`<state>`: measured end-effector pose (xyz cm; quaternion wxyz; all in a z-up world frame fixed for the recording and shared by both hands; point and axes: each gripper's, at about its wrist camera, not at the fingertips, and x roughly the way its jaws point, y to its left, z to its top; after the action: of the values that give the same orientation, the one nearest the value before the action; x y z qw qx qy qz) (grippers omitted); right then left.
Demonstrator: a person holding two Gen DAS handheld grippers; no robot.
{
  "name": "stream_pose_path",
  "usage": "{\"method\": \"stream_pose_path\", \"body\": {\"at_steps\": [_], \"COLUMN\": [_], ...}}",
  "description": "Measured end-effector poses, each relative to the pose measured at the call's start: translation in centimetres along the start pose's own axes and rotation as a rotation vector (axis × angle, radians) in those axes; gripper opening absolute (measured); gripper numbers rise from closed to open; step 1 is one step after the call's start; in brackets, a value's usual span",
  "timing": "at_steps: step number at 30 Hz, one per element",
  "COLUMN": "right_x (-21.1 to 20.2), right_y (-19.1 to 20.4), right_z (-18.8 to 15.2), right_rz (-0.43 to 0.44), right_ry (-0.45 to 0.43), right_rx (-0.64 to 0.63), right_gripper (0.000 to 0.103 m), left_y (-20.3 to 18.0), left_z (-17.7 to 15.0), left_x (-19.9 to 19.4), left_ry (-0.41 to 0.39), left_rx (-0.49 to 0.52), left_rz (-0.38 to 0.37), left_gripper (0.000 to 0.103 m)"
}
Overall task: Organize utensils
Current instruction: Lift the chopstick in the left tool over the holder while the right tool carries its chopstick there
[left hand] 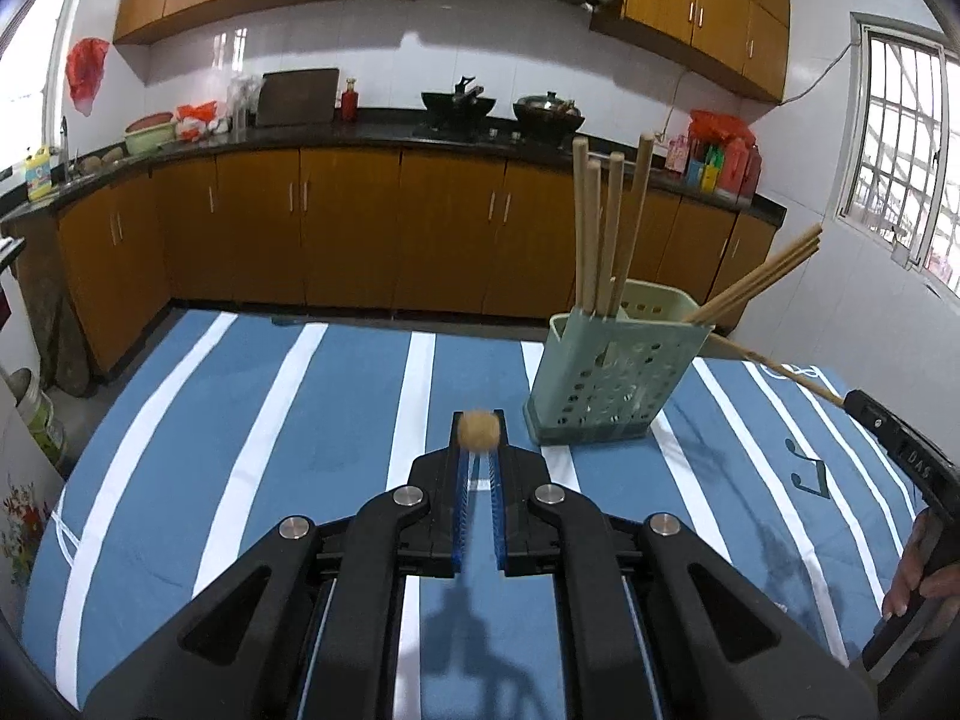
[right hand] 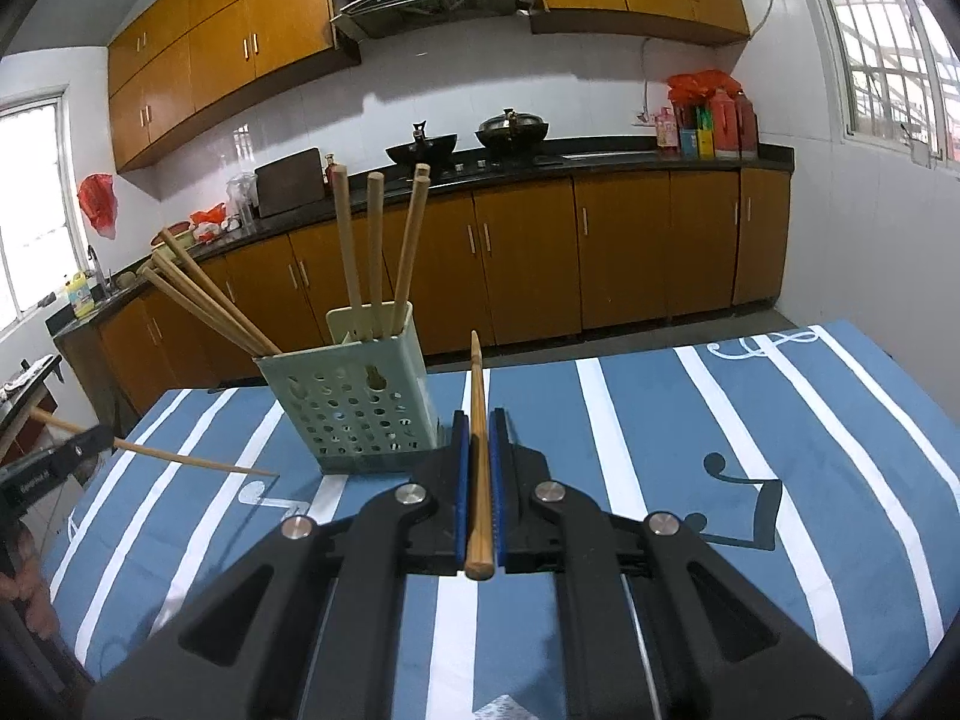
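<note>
While both claws grip one chopstick each, the holder stands ahead of them on the striped cloth.

Blue-and-white striped tablecloth (left hand: 336, 396) runs under both claws. Green perforated utensil holder (right hand: 354, 402) sits upright just ahead-left of the right gripper (right hand: 478, 420), ahead-right of the left gripper (left hand: 478, 426); four wooden sticks (left hand: 606, 222) stand upright in its far compartment, a bundle of chopsticks (right hand: 204, 294) leans out of the near one. Right gripper: pads clamped on a chopstick (right hand: 478, 438) lying along the fingers, tip pointing forward, just right of the holder. Left gripper: pads closed on another chopstick (right hand: 186, 461) (seen end-on in its own view, so only the round butt shows), held crosswise, tip left of the holder base above the cloth.
</note>
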<state>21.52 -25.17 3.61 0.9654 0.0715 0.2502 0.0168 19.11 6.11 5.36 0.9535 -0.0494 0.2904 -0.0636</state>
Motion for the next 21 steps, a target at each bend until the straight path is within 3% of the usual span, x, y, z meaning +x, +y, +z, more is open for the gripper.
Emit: {"method": "stream_pose_path", "body": {"at_steps": [9,21], "right_x": [0.7,-1.5], "right_y": [-0.4,-0.3], "right_z": [-0.5,1.6], "right_rz": [-0.011,0.001], "right_ry": [0.056,-0.045], "right_rx": [0.009,0.010], "right_gripper": [0.008,0.008], "left_y": [0.0,-0.2], "left_z": [-0.3,0.5], "left_x": [0.1,-1.1], "left_ry": [0.004,-0.034], "left_rx": [0.000,0.007], "left_rz": [0.008,-0.011], "left_gripper": [0.007,0.007]}}
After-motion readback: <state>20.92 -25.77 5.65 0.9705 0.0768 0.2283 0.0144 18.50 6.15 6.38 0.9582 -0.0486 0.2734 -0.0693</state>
